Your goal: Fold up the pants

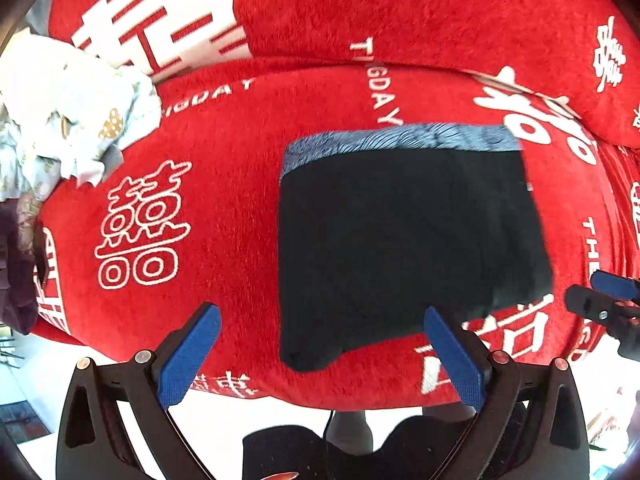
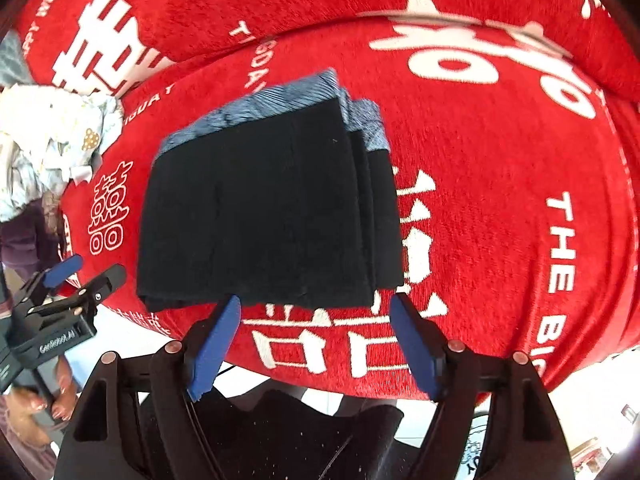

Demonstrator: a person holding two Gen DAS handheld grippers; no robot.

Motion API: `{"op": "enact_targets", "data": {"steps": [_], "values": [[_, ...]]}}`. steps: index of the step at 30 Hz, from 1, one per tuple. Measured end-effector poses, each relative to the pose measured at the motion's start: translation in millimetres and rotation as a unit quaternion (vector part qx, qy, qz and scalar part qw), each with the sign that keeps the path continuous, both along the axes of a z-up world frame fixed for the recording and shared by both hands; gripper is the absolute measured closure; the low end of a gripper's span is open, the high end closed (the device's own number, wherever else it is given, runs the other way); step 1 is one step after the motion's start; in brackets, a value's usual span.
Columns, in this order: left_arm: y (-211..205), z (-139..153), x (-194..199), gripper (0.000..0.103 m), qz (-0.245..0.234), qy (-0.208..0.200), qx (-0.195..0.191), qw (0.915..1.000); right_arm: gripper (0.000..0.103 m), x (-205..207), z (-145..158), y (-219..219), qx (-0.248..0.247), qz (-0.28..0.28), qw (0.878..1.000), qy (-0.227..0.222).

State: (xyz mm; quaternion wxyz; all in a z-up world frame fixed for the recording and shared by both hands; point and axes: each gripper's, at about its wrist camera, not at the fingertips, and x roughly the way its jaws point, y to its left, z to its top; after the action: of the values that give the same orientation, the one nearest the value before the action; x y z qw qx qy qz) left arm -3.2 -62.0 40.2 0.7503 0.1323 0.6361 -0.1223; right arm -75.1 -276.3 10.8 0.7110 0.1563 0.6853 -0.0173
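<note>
Pants [image 2: 260, 208] folded flat on red blanket [image 2: 500, 184]; both tools spread, empty

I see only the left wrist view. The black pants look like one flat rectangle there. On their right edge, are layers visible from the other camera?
Observer: Yes. In the right wrist view the black pants show stacked folded layers stepping out along their right edge.
Operator: Is the grey waistband one strip?
Observer: No, a second piece of the grey waistband shows on a lower layer at the right.
Operator: Is the right gripper holding the cloth?
Observer: No. The right gripper is open, its fingers just in front of the near hem.
</note>
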Motion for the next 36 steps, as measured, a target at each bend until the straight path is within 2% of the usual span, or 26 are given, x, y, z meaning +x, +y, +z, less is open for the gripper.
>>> {"op": "enact_targets", "data": {"steps": [3,5,21,36], "values": [[-1.5,17.2,-5.5,0.001,0.000,-0.003,0.003,1.0000,0.014,-0.7,18.6,12.6,-0.020,0.009,1.000,-0.010],[-0.8,28.5,-7.6,0.001,0.004,-0.003,0.001,1.0000,0.000,-1.1,30.4,20.0,-0.032,0.011,0.999,-0.018],[16.8,75.2,-14.3,0.001,0.018,0.013,-0.005,0.9997,0.000,2.8,98.1,43.9,-0.061,0.001,0.998,-0.025],[19.8,80.1,-13.2,0.001,0.024,0.018,-0.005,0.9995,0.000,9.8,106.1,51.9,-0.089,0.003,0.996,-0.013]]}}
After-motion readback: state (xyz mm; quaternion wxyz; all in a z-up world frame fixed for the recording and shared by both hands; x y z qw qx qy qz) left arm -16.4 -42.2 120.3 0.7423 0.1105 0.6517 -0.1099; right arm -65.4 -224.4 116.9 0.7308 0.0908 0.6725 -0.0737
